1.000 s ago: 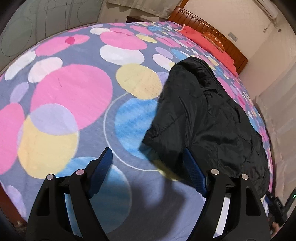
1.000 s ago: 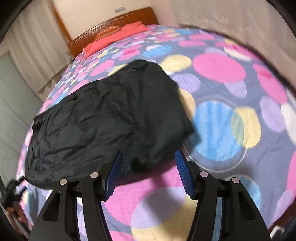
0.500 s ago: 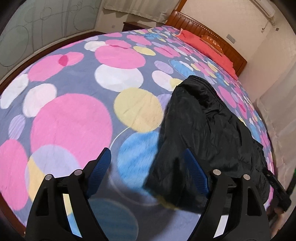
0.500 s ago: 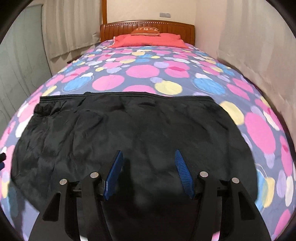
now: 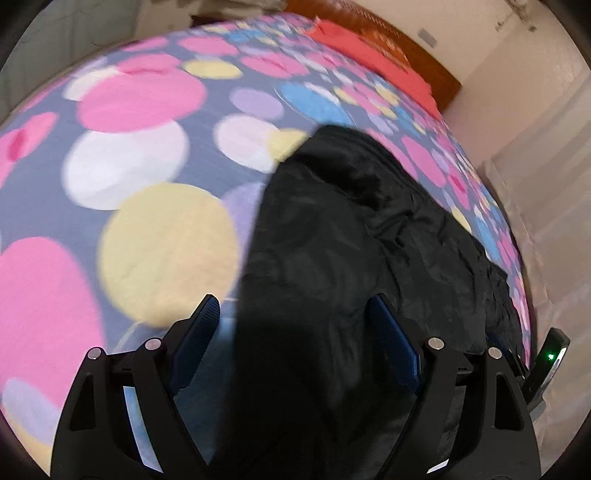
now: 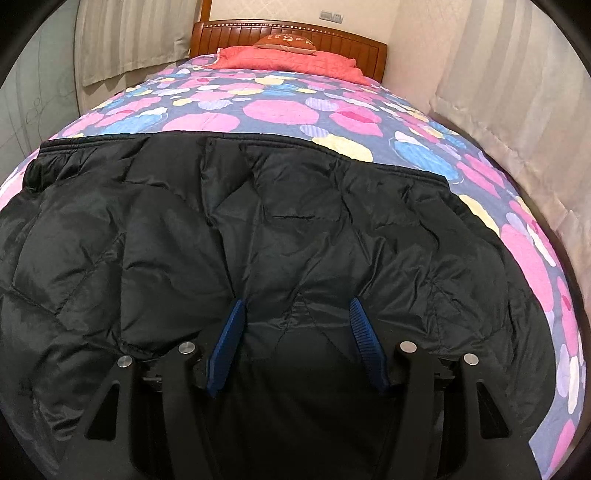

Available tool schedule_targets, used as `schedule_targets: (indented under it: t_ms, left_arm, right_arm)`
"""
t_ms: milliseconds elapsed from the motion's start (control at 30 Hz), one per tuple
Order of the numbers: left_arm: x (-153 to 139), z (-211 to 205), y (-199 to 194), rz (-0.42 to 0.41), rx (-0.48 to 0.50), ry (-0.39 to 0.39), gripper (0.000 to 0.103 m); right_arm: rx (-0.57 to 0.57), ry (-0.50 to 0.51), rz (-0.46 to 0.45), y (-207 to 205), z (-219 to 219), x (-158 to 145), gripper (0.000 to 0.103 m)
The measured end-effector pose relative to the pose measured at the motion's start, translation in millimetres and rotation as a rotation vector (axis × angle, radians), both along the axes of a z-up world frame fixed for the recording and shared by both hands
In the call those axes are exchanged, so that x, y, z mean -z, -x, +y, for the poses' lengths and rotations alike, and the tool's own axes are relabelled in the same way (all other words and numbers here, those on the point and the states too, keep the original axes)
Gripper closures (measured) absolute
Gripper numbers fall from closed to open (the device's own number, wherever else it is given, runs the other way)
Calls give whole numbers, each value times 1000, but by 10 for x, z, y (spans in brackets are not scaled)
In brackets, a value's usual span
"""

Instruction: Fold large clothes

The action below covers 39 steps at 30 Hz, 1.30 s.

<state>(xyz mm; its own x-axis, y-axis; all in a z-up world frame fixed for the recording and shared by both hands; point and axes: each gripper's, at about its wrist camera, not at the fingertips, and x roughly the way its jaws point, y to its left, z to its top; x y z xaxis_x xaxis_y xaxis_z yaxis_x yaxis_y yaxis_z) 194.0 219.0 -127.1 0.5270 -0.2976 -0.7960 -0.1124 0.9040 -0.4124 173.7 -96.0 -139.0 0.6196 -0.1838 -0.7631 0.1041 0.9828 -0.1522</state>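
A large black quilted jacket [image 6: 295, 221] lies spread across the foot end of a bed with a polka-dot cover [image 6: 280, 110]. In the left wrist view the jacket [image 5: 351, 240] shows as a dark, blurred mass running from the middle to the lower right. My left gripper [image 5: 295, 321] is open, over the jacket's left edge, with the fabric between its blue pads. My right gripper [image 6: 295, 325] is open, low over the middle of the jacket's near part, holding nothing.
A red pillow [image 6: 288, 59] and a wooden headboard [image 6: 288, 33] are at the far end of the bed. Curtains [image 6: 517, 92] hang along the right wall. The other gripper's body with a green light [image 5: 546, 362] shows at the left view's right edge.
Both grippers have moved in over the jacket. The right view swung from the jacket's side to face the headboard. The left gripper went closer to the jacket's edge.
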Motion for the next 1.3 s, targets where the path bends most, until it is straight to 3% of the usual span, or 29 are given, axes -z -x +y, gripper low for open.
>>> schedule_targets:
  t_ms: [133,200,267,333,367,400,667,733,767,800,967,1167,1300]
  left_arm:
    - [227,-60,-179,71,64,72,17]
    - [301,-56,-240,82,88,122,10]
    - [333,-69,-287,80,125,136,10]
    - [340,-99,-302,83,159,167,17]
    - [353,-113,-306,88,174,198,31]
    - [379,-119,-309,98,173,226,33]
    - [382,-277,-313,67,204,156,29]
    - [345,-307,-312,58,205,137,37]
    - [327,-333,-311,50,211,141,49]
    - [300,-337,-290,41,218,159,62]
    - [113,-416,-229,5,204,146,77]
    - [-393,-594,-87,-85,215,159,83]
    - [-771,-963,48,-142,254,112,84]
  right_arm:
    - [-1,-1,-11,0,-8,16,44]
    - [-2,-6,-15,-3,-7,26,44]
    - [-2,-6,-18,-4,-1,32,44]
    - [-1,-8,-22,-3,6,38,44]
    - [-1,-8,-22,-6,-1,37,44]
    - [-1,-10,-22,-8,-7,38,44]
    - [-1,-10,-23,-11,-8,38,44]
    - [-1,-11,-23,-11,-9,39,44]
    - [-1,-11,-23,-12,-8,41,44]
    - [-1,-11,-23,-11,-8,42,44]
    - [-2,-11,-23,-13,-13,43,43]
    - [-4,-15,-24,-15,-10,46,44]
    - [-16,-59,-32,11,-77,-43,44]
